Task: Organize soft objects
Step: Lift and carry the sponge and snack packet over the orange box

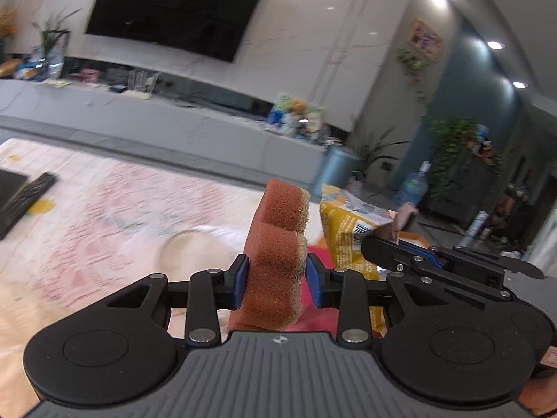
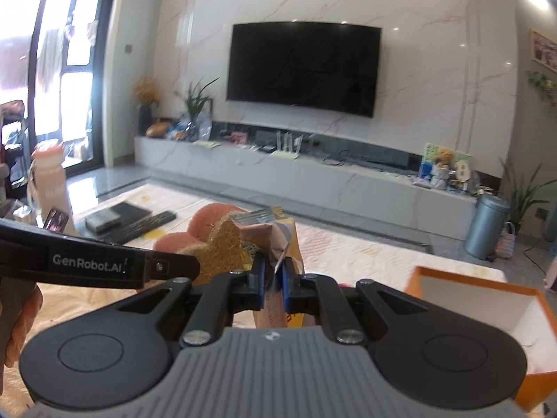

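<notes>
While my left gripper (image 1: pixel 277 280) clamps the upright orange sponge (image 1: pixel 278 244), my right gripper (image 2: pixel 275 280) pinches the yellow snack bag (image 2: pixel 278 237) just beside it. Both hang above the patterned cloth (image 1: pixel 104 216), near the orange box (image 2: pixel 487 299).

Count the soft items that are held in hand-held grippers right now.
2. A brown scouring sponge in the left hand-held gripper; a yellow snack packet pinched in the right hand-held gripper. Others may be hidden.
</notes>
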A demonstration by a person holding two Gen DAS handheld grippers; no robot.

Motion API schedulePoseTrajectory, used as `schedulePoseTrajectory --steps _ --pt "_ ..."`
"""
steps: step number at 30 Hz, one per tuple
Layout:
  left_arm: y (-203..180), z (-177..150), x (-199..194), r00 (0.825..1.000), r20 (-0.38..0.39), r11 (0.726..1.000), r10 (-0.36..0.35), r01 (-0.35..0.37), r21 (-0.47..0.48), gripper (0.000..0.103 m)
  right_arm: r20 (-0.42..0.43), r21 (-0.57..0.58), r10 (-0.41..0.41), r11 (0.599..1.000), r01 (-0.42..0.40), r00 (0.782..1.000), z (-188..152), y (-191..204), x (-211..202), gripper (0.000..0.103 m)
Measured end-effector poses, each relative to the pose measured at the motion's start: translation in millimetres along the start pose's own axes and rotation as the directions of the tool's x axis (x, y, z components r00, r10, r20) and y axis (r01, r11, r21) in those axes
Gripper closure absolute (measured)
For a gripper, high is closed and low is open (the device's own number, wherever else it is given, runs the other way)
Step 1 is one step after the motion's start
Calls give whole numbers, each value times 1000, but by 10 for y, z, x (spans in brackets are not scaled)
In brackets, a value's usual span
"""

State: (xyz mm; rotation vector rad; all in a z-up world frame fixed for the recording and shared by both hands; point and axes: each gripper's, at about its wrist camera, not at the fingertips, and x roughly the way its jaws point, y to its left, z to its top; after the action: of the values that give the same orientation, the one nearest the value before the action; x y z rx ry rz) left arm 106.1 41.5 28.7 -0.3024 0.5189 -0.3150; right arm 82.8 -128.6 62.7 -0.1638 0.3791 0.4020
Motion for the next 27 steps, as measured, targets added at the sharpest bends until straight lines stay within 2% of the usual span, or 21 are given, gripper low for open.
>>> schedulePoseTrajectory --steps 5,9,15,20,27 --pt "-345 131 189 997 -7 996 -72 73 43 63 19 30 -67 997 67 998 110 -411 -210 97" --pt "-575 281 439 988 -58 989 -146 148 24 63 28 16 -137 990 137 990 185 -695 -295 97" --pt "-875 474 875 975 -122 978 -187 196 66 63 6 32 -205 978 205 979 262 -1156 -265 97" --pt "-975 548 1332 948 -231 971 -220 235 40 63 -48 60 -240 968 242 970 251 -1559 -118 97" --pt "-1063 551 1962 917 -348 963 -195 247 111 63 -134 150 -258 949 277 957 139 -2095 248 97"
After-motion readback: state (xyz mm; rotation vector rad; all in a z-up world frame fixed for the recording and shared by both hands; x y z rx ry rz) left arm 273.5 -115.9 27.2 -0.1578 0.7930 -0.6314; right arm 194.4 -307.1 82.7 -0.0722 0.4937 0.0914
